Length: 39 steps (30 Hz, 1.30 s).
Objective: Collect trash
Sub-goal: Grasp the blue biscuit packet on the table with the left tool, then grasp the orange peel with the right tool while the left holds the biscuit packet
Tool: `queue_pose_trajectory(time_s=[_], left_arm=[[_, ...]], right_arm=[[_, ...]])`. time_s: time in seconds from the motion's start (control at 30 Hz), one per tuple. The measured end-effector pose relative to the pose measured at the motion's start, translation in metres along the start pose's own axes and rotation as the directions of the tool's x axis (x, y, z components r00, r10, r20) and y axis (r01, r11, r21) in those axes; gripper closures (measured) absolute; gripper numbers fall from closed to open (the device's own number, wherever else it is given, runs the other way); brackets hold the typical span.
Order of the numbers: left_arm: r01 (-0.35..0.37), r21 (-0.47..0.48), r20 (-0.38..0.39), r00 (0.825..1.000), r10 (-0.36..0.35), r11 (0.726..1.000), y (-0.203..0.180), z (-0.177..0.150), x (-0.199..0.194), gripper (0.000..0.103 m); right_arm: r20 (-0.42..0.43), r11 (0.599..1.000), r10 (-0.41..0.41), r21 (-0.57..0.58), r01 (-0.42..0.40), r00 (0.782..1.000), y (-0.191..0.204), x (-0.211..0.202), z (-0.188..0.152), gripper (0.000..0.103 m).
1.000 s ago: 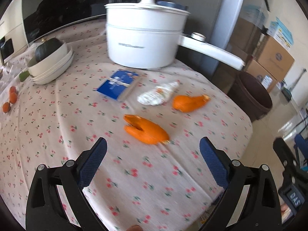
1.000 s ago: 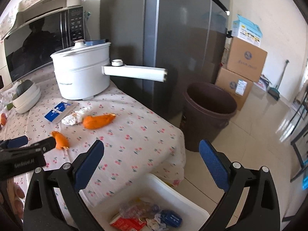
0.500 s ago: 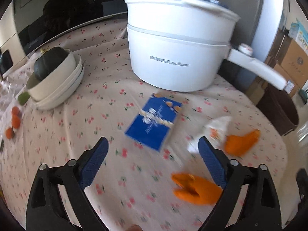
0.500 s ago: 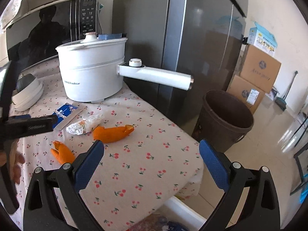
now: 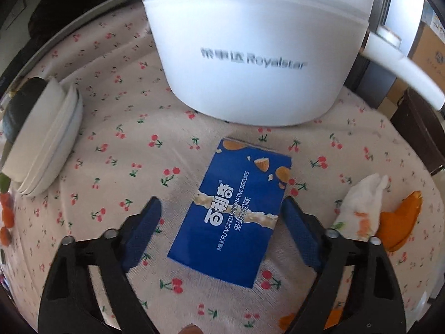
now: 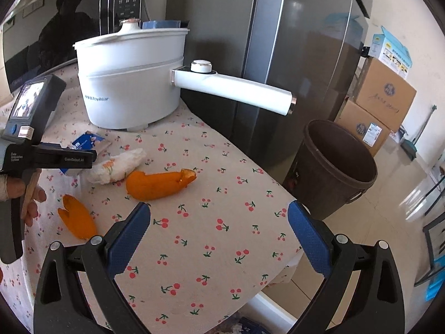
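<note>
A table under a cherry-print cloth (image 5: 116,128) stands beside a grey fridge (image 6: 278,41). A flat blue biscuit box (image 5: 235,211) lies on the cloth just in front of a white electric pot (image 5: 250,44). The left gripper (image 5: 221,222) straddles the box; its jaws have just been closing, with the box between them, and the pads are not yet pressing on it. Just to the box's right lie a crumpled tissue (image 5: 361,203), a long orange peel (image 6: 158,183) and, nearer the person, a second peel (image 6: 76,218). The right gripper (image 6: 219,236) hovers above bare cloth with its jaws apart and empty. A brown bin (image 6: 339,164) stands on the floor past the table edge.

Risks: the box lies flat and askew between the pads, so closing may pinch cloth or twist the box out. The right-hand pad sits near the tissue and may snag it.
</note>
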<state>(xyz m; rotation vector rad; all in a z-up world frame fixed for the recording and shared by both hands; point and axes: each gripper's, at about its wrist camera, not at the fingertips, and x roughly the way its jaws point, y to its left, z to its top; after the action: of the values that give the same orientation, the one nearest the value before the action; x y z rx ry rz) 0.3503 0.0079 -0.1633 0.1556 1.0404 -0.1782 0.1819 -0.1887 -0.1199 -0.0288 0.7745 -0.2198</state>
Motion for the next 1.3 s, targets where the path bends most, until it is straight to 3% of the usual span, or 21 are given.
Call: queue_pose_trajectory(time_s=[0.1,0.3,0.4,0.5,0.63,0.77,0.87,1.07,1.13,1.17,1.23,1.3], left_arm=[[0.018,-0.025,0.011,1.000,-0.017,1.000,0.007,-0.002,-0.004,0.047],[0.050,-0.150,0.023,0.999,-0.047,0.987,0.035,-0.026,-0.030,0.050],[0.047,-0.222,0.037,0.999,-0.040,0.974,0.054,-0.045,-0.056,0.050],[0.080,-0.323,0.068,0.996,-0.062,0.943,0.071,-0.062,-0.092,0.050],[0.155,-0.446,0.162,0.983,-0.091,0.882,0.094,-0.083,-0.156,0.050],[0.208,-0.504,0.242,0.966,-0.094,0.838,0.093,-0.108,-0.207,0.050],[0.229,-0.521,0.285,0.955,-0.086,0.822,0.086,-0.131,-0.221,0.050],[0.226,-0.528,0.256,0.961,-0.101,0.819,0.088,-0.139,-0.205,0.050],[0.196,-0.518,0.251,0.965,-0.071,0.833,0.087,-0.138,-0.205,0.050],[0.188,-0.515,0.249,0.966,-0.063,0.837,0.086,-0.140,-0.205,0.050],[0.179,-0.507,0.243,0.968,-0.059,0.843,0.085,-0.140,-0.202,0.050],[0.169,-0.509,0.232,0.971,-0.054,0.844,0.086,-0.141,-0.198,0.050]], right_arm=[[-0.006,1.000,0.014,-0.017,-0.015,1.000,0.005,0.000,-0.001,0.007],[0.004,0.988,0.133,-0.084,-0.132,0.991,0.026,-0.009,-0.002,0.007],[-0.023,0.957,0.232,-0.176,-0.232,0.972,0.051,-0.014,-0.002,0.007],[-0.077,0.915,0.303,-0.255,-0.313,0.950,0.075,-0.012,-0.003,0.007],[-0.163,0.858,0.355,-0.334,-0.390,0.921,0.110,0.001,-0.006,0.007],[-0.208,0.844,0.391,-0.306,-0.440,0.896,0.126,0.020,-0.006,0.007],[-0.218,0.837,0.394,-0.317,-0.446,0.893,0.133,0.026,-0.007,0.008],[-0.251,0.825,0.397,-0.324,-0.463,0.883,0.147,0.036,-0.008,0.032],[-0.267,0.824,0.392,-0.324,-0.465,0.880,0.149,0.039,-0.009,0.050],[-0.267,0.818,0.412,-0.313,-0.483,0.871,0.149,0.038,-0.009,0.054],[-0.276,0.805,0.430,-0.313,-0.503,0.860,0.151,0.036,-0.009,0.078],[-0.278,0.802,0.424,-0.327,-0.500,0.862,0.154,0.033,-0.011,0.081]])
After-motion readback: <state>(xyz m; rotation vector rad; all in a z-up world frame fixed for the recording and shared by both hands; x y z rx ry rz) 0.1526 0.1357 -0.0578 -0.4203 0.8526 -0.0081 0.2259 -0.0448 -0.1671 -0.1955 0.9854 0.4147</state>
